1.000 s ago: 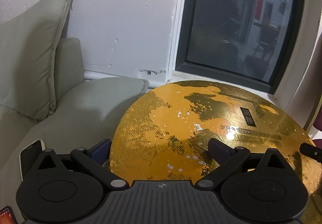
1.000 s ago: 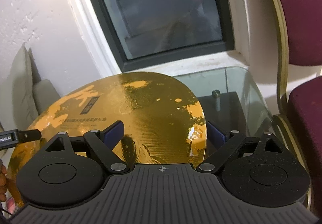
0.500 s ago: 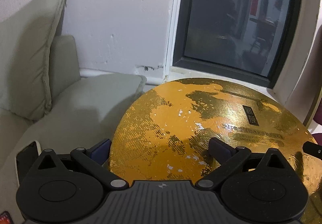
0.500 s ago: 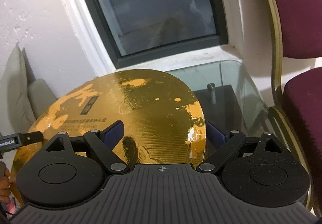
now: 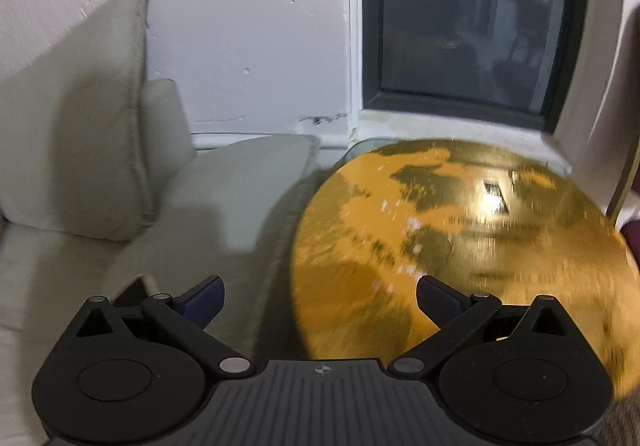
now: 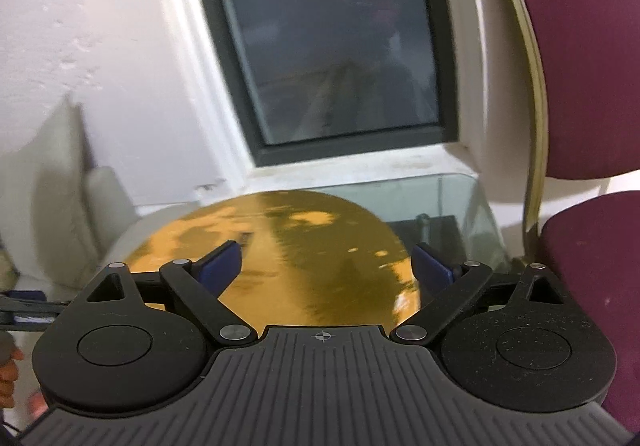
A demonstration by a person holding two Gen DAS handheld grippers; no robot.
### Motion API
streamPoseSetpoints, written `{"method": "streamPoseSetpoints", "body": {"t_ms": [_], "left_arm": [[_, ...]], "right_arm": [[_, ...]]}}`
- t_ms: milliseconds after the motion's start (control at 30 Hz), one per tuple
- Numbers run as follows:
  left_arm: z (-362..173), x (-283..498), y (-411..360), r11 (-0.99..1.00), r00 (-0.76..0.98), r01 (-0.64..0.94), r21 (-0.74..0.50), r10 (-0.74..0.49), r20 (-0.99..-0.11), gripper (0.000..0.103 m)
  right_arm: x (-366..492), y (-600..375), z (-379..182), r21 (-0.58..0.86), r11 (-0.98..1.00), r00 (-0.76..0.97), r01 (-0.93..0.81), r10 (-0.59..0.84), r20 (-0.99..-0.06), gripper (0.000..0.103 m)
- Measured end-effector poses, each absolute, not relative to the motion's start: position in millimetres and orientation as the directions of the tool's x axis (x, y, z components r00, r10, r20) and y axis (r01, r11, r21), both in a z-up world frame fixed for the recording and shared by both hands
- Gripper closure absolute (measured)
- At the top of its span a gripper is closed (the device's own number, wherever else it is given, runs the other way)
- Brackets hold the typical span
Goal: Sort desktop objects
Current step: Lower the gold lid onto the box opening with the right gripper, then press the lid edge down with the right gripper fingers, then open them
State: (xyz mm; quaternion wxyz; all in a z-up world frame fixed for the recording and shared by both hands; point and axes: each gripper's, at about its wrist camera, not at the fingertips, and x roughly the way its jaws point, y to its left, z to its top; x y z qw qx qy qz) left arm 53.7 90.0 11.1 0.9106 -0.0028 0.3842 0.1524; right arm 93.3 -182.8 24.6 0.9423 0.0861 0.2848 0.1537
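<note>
left tongs (image 5: pixel 320 296) stood wide, blue-tipped fingers (image 5: pixel 204 296) far apart, nothing between them. they sat at the lower centre of the left wrist frame. the round gold board (image 5: pixel 460 246) lay flat at the right centre of that frame, blurred, with a small dark label on its far part. one tong tip overlapped the board's near left edge in the picture; contact could not be told. a pale sofa cushion (image 5: pixel 80 145) stood upright at the left of the frame, against the white wall (image 5: pixel 248 25). a dark window (image 5: pixel 472 17) filled the upper right.

right tongs (image 6: pixel 326 266) also stood wide and held nothing. in the right wrist frame the gold board (image 6: pixel 304 246) lay at the centre, just beyond the tong tips, on a glass desk (image 6: pixel 452 201) whose bare corner showed at the right centre. a maroon chair (image 6: pixel 580 85) with a gold frame stood at the right edge, just beside the desk. the window (image 6: pixel 328 33) sat in the upper centre. fingertips of a hand (image 6: pixel 8 378) showed at the lower left edge.
</note>
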Motion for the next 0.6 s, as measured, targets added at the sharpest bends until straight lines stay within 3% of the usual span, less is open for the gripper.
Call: {"method": "streamPoseSetpoints", "body": {"t_ms": [133,400,567,600], "left_arm": [[23,28,88,0.933,0.584,-0.312,0.177,0.336,-0.739,0.001],[22,-3,77,0.937,0.538,-0.285,0.203,0.332,-0.775,0.001],[20,-5,63,0.937,0.522,-0.268,0.223,0.336,-0.784,0.001],[19,-4,60,0.937,0.523,-0.261,0.231,0.338,-0.782,0.001]], "right_arm": [[56,-180,41,0.258,0.931,0.769,-0.258,0.36,-0.528,0.005],[16,-186,42,0.277,0.926,0.729,-0.257,0.374,-0.573,0.005],[15,-195,40,0.294,0.927,0.715,-0.233,0.368,-0.594,0.017],[16,-195,39,0.295,0.927,0.712,-0.233,0.369,-0.597,0.023]]}}
